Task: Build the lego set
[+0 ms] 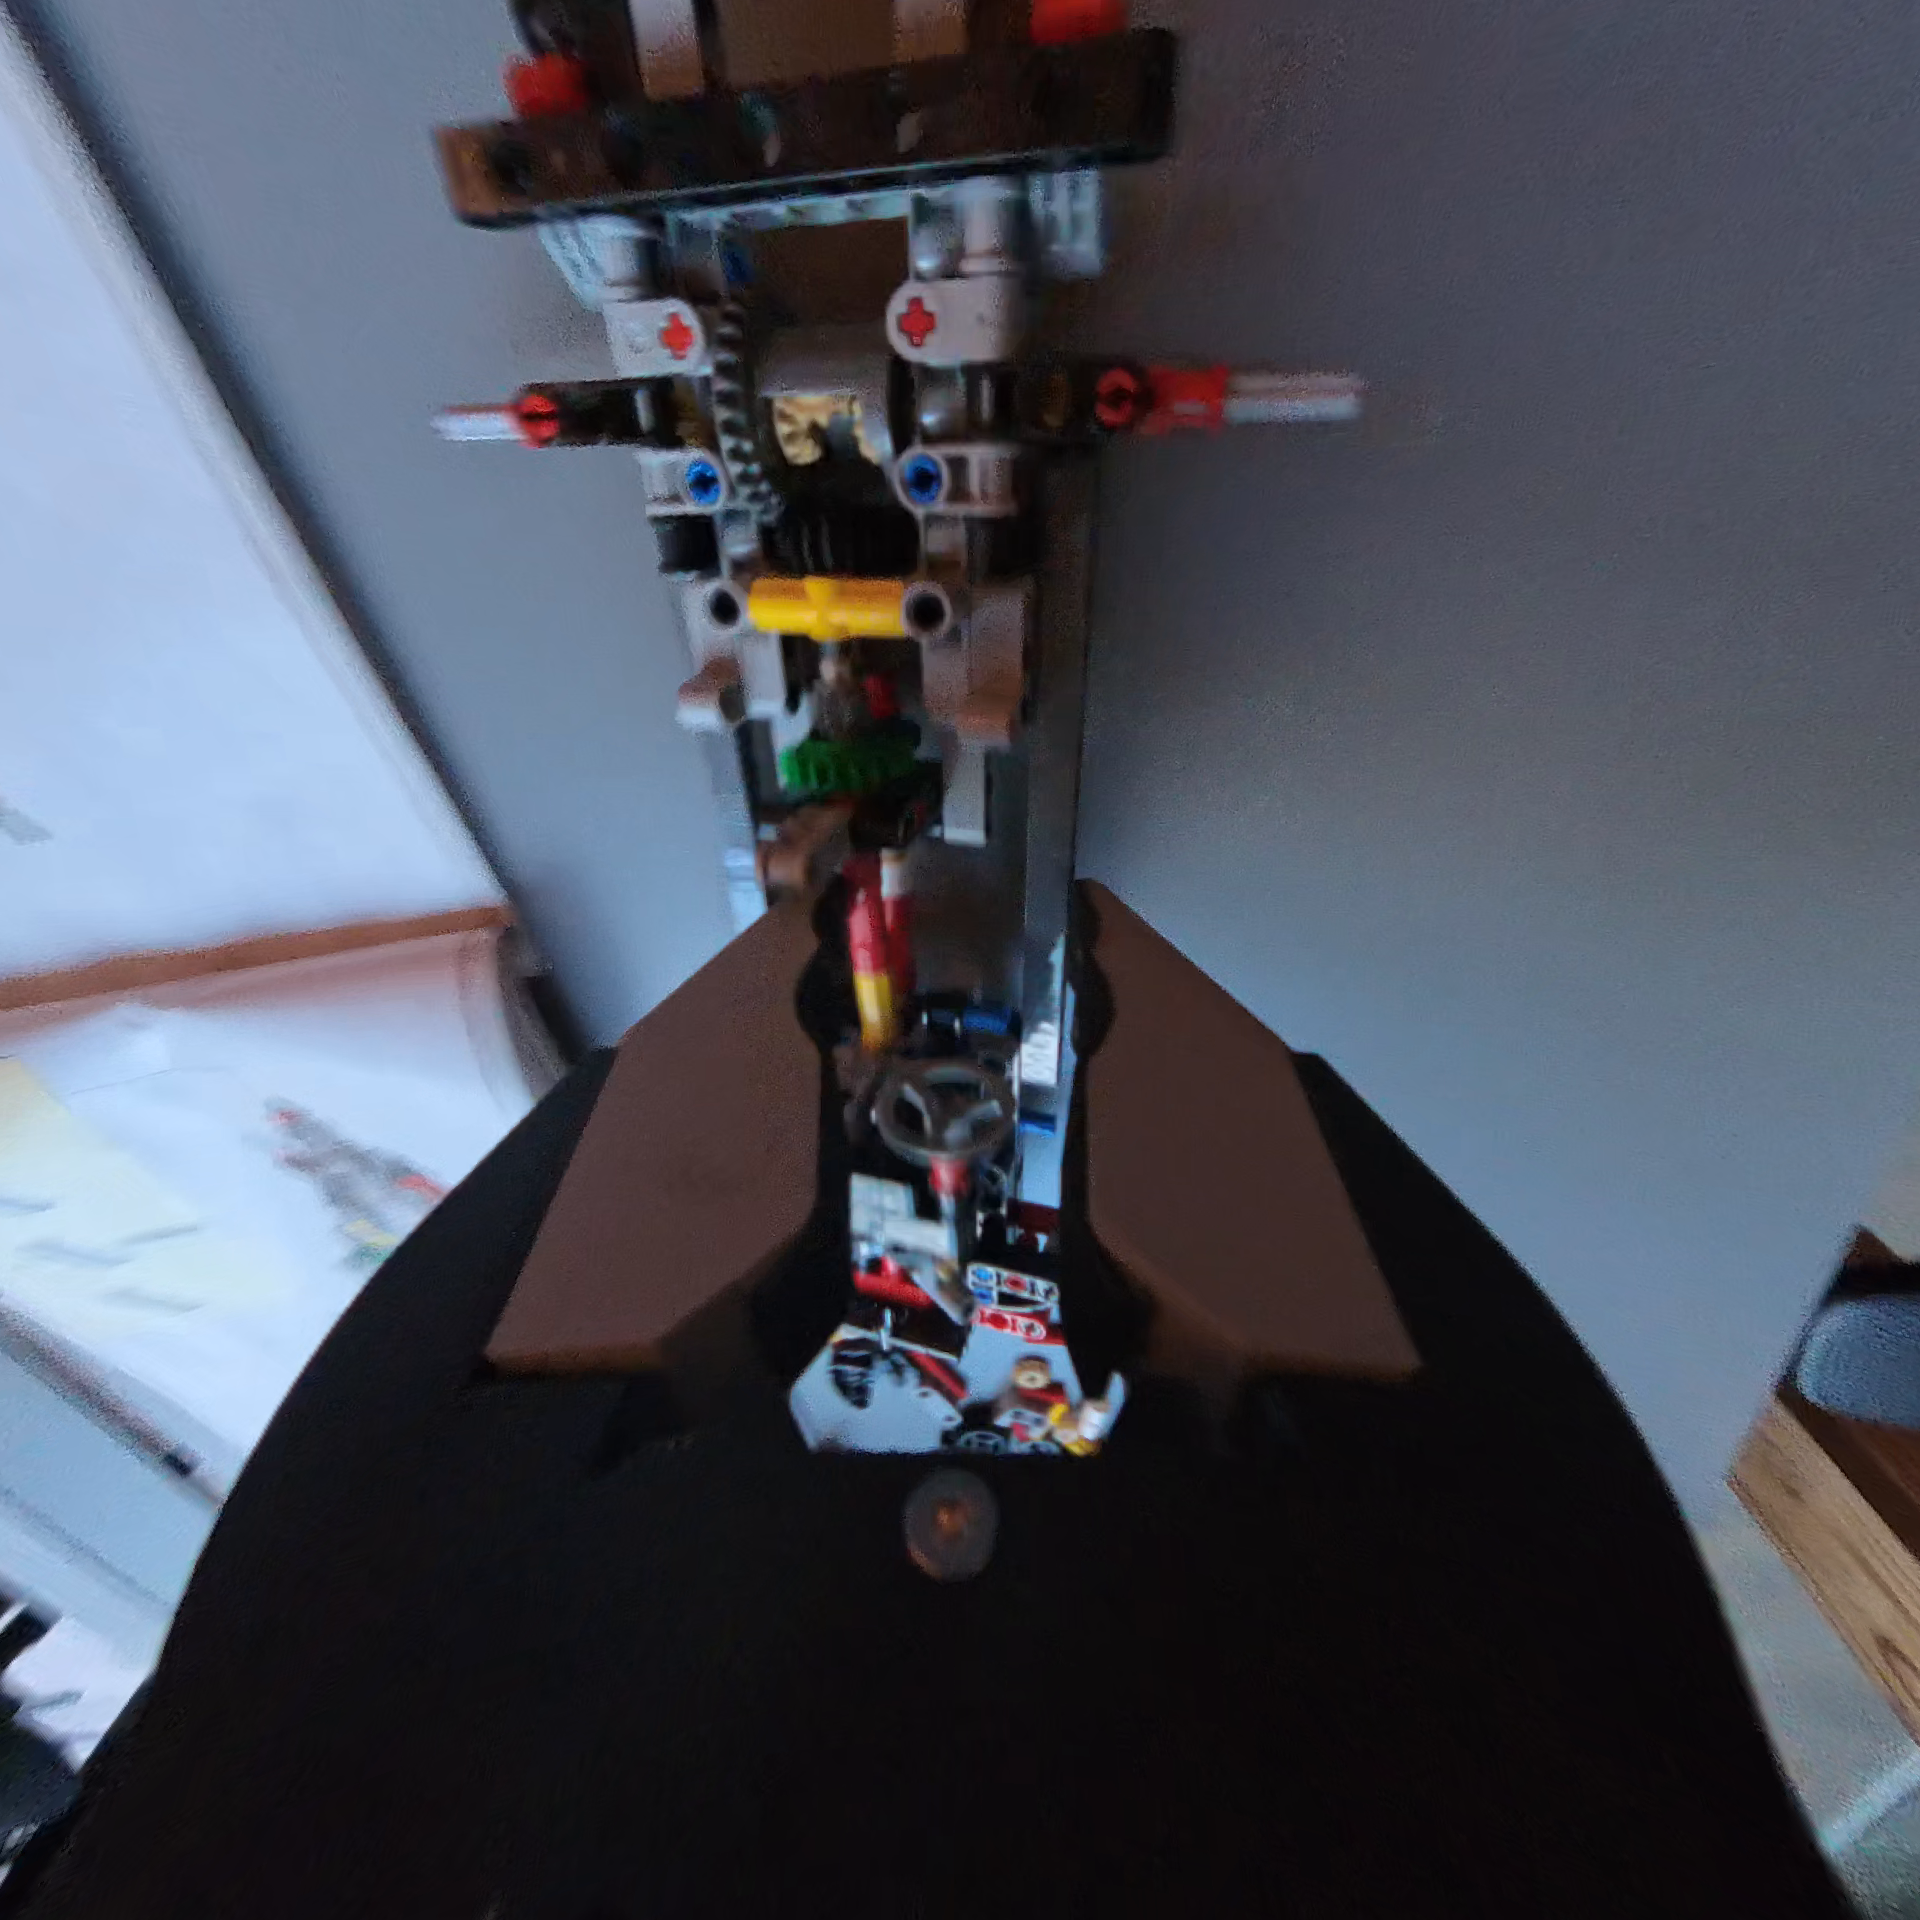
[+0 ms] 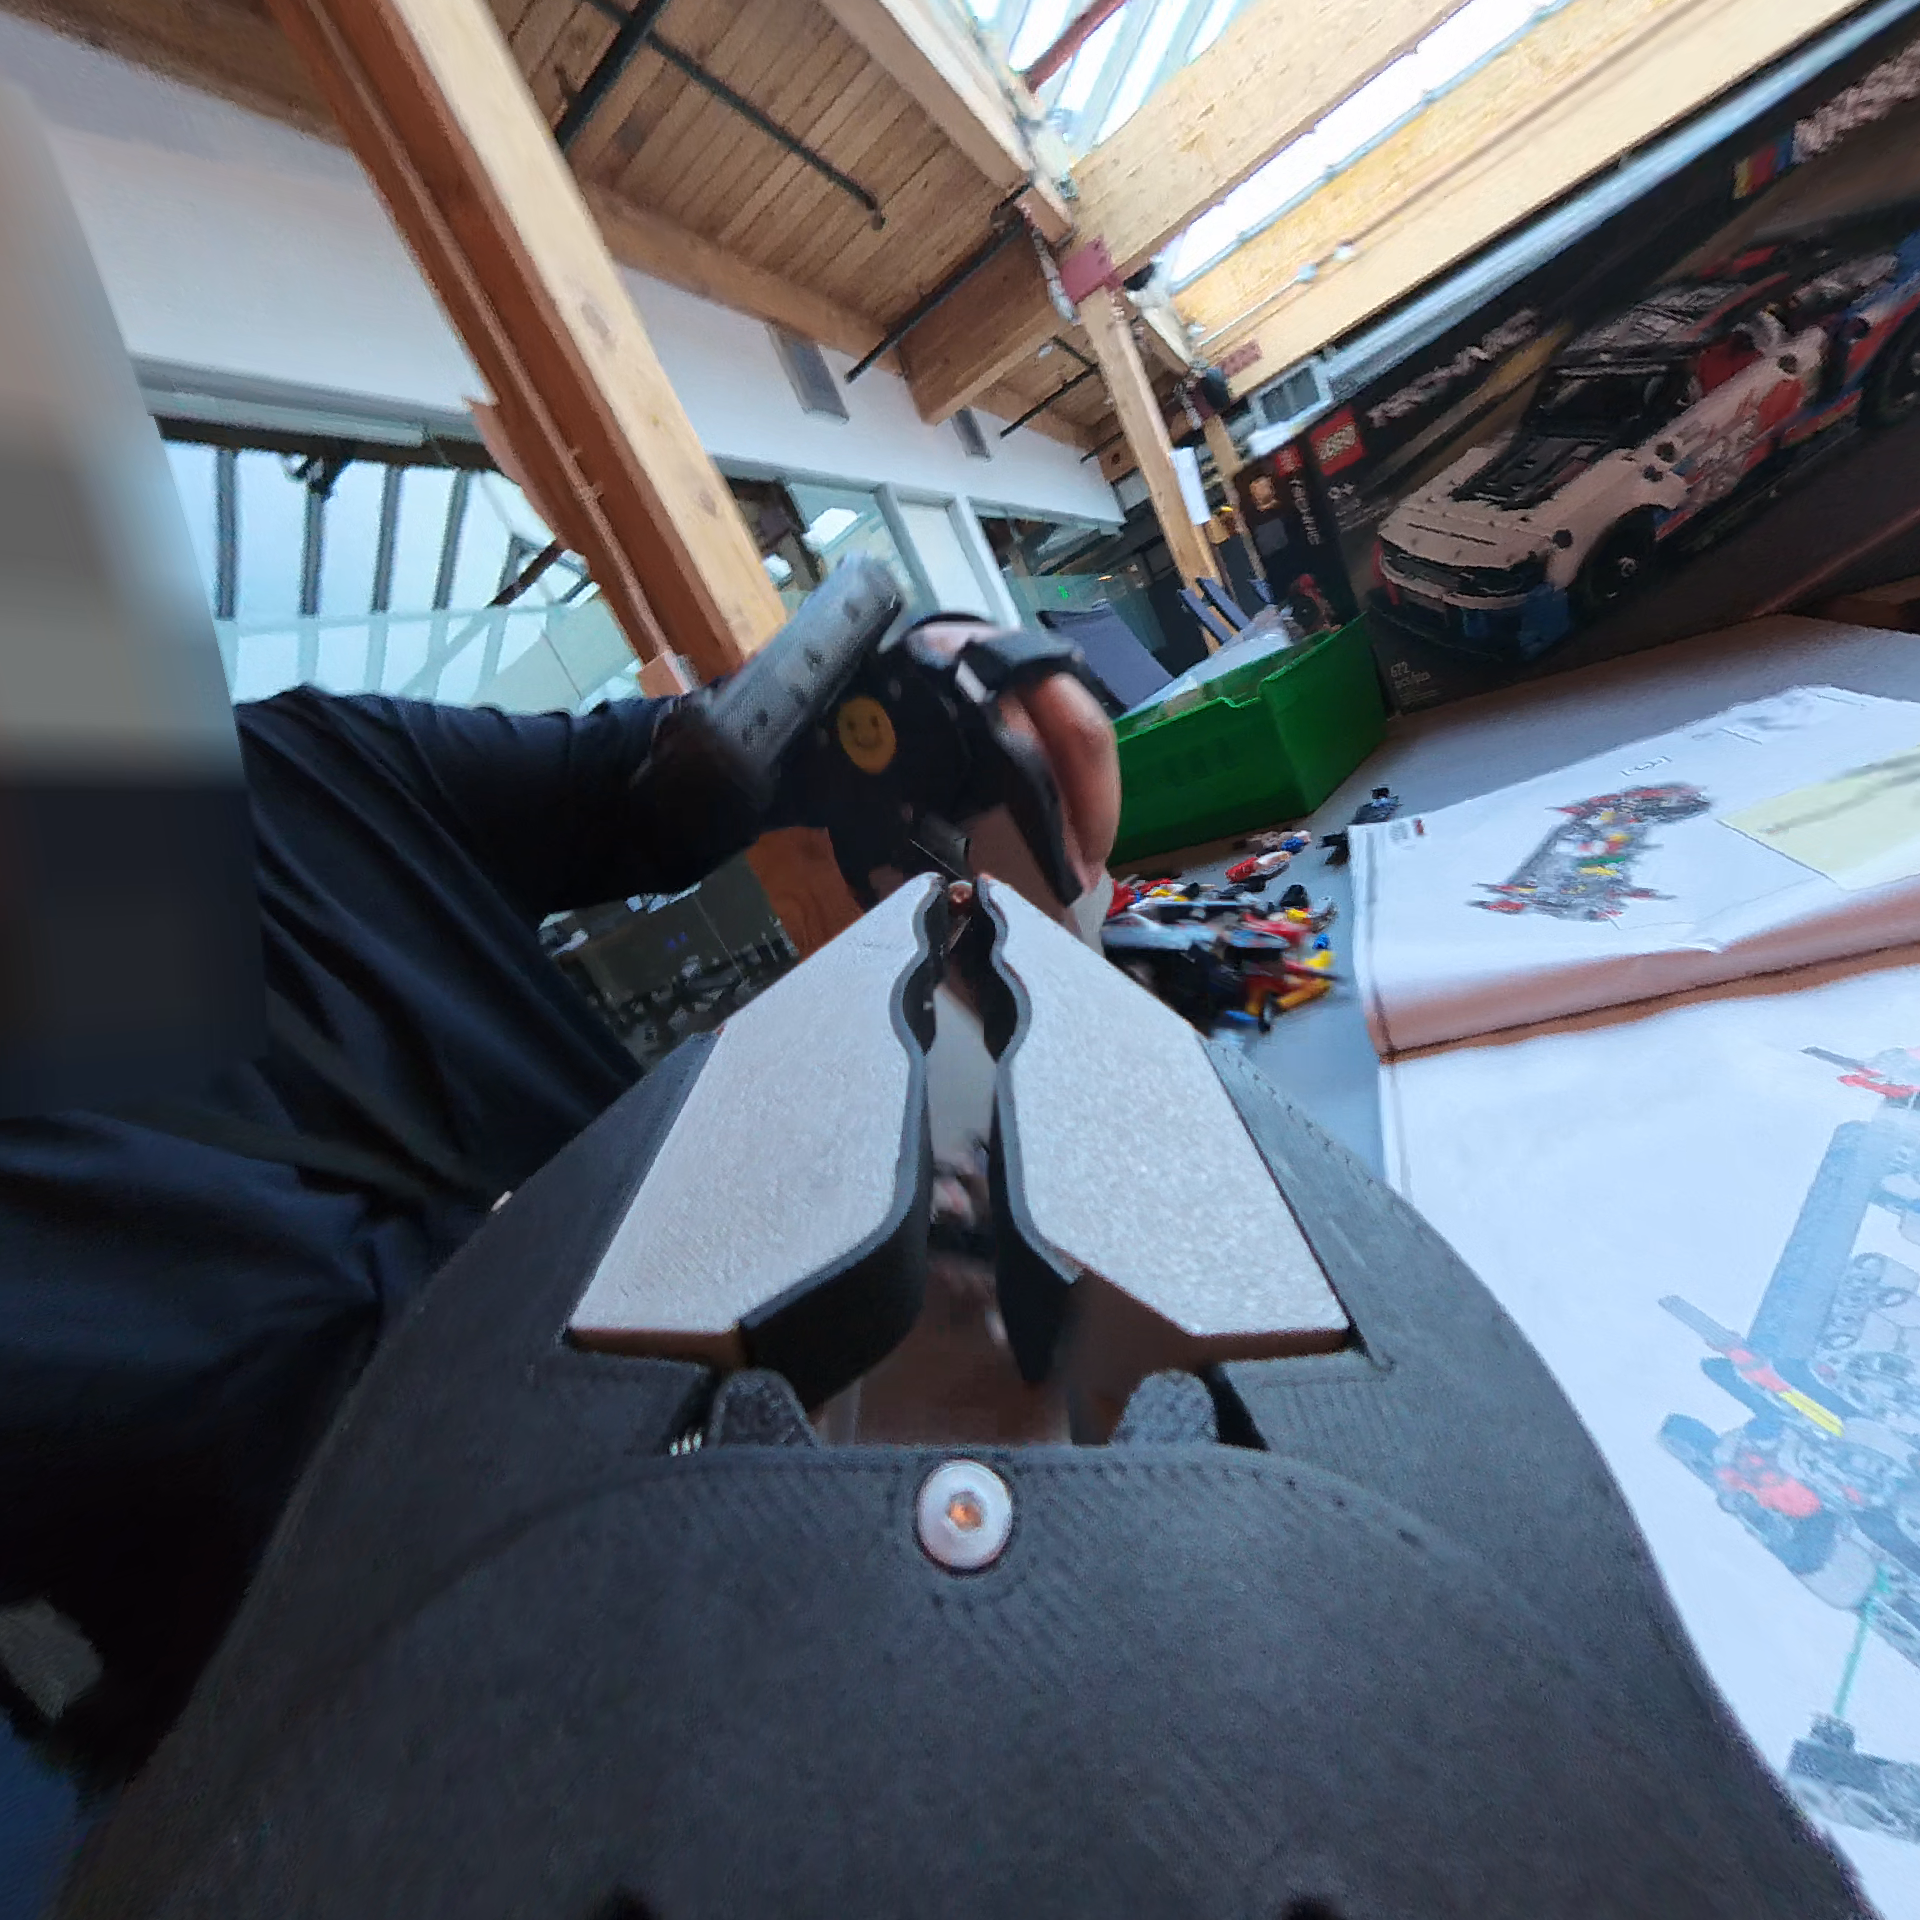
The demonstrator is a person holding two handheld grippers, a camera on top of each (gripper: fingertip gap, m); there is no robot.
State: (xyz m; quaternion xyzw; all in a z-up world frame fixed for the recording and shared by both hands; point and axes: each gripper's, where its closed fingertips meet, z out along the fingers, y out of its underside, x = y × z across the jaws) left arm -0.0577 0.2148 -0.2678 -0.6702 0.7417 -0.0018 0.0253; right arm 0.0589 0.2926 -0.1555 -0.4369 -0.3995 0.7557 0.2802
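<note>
Between my left gripper (image 1: 940, 935) fingers, centre frame, I am holding a brick-built chassis (image 1: 831, 582). Right gripper (image 2: 961, 891), mid-frame, is pinching a small reddish piece (image 2: 961, 889) at its tips.

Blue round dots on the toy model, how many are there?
2 on the toy model: one blue dot left, one right, above the yellow bar. Others may be hidden.

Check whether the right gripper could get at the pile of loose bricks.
Probably yes. The pile lies uncovered on the grey table, just right of the right gripper and its shut fingers; the person's hand hangs left of it, not across the way.
</note>
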